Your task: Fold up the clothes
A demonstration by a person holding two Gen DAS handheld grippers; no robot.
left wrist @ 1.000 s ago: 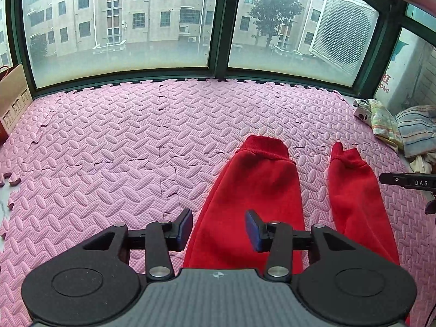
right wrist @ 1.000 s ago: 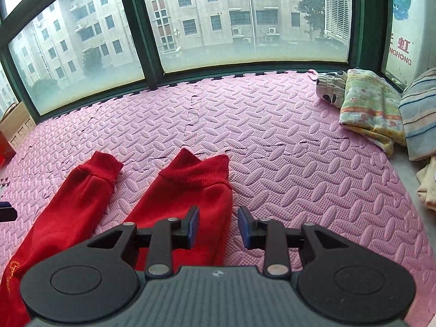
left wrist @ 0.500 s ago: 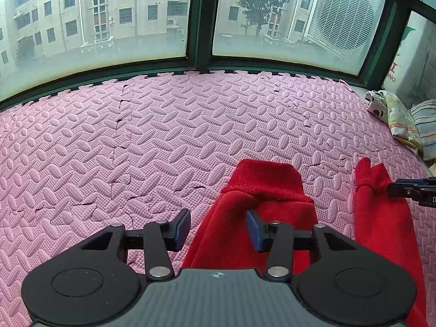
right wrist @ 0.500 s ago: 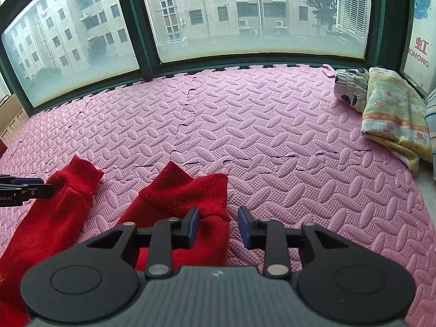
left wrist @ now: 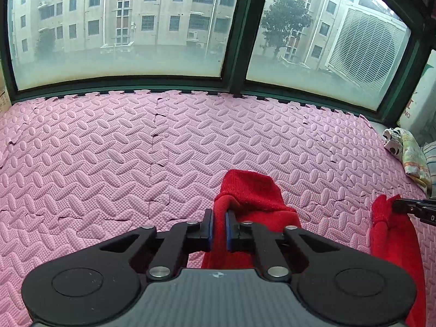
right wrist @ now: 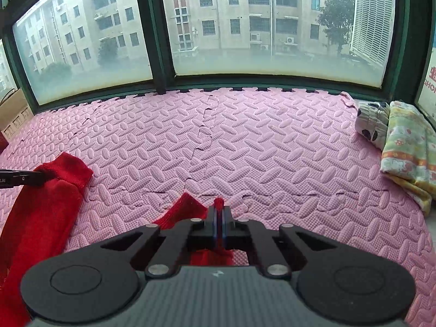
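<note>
red trousers (left wrist: 253, 199) | left tongs (left wrist: 218, 227) clamp cuff | right tongs (right wrist: 218, 224) clamp cuff

Both tools (open before) now pinch the red cuffs (left wrist: 246, 190).

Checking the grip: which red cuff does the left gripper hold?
The left cuff, pinched at its left edge by the left gripper; the right gripper holds the right cuff.
</note>
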